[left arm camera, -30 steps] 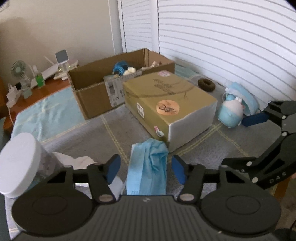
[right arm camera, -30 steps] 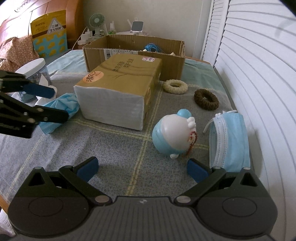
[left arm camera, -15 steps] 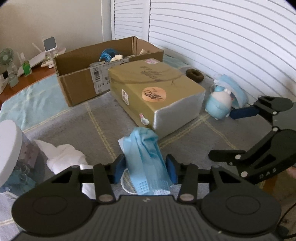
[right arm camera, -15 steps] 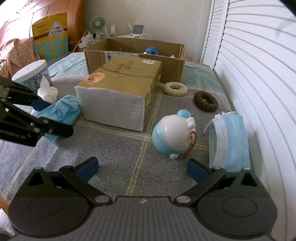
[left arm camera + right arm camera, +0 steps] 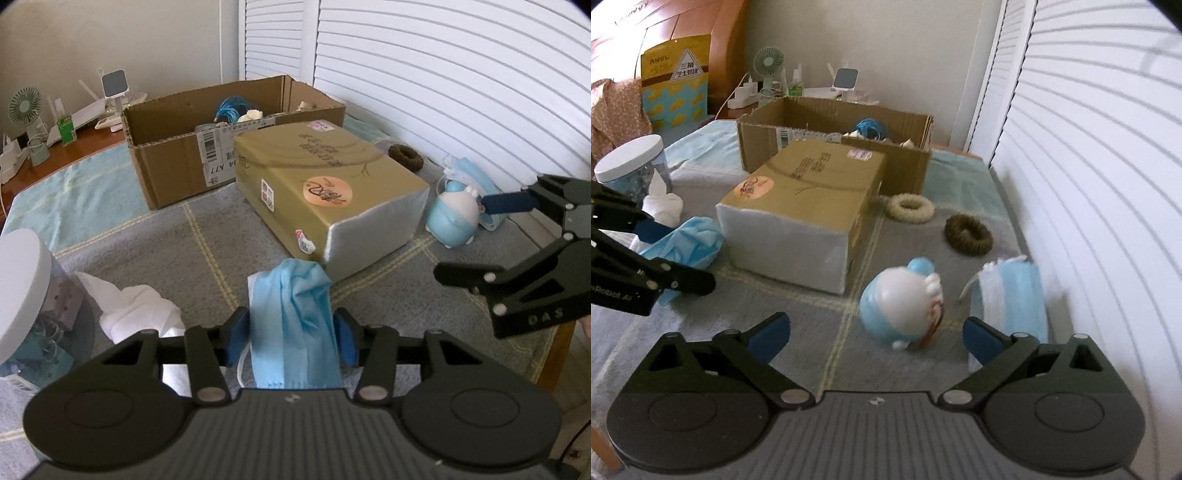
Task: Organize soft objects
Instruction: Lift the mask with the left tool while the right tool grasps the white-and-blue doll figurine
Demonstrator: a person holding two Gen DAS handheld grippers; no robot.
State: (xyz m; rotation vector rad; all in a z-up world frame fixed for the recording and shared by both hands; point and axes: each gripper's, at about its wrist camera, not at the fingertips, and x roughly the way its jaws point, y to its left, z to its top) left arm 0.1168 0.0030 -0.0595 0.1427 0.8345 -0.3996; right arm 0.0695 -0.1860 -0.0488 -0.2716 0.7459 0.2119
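A gold-topped tissue pack (image 5: 328, 192) lies on the grey checked blanket (image 5: 155, 258) before an open cardboard box (image 5: 173, 147). Just in front of the pack, the left gripper (image 5: 291, 338) has its blue fingers (image 5: 236, 339) pressed on a crumpled pale-blue face mask (image 5: 295, 314), though they are easing apart. The right gripper (image 5: 875, 334), fingers wide but closing, brackets a blue-and-white plush toy (image 5: 905, 299) without touching; a second mask (image 5: 1012, 299) lies beside it.

jar (image 5: 22, 291) cut by left picture edge; box contents (image 5: 871, 129) half hidden behind wall; mask (image 5: 1012, 295) at surface's right edge blurred.
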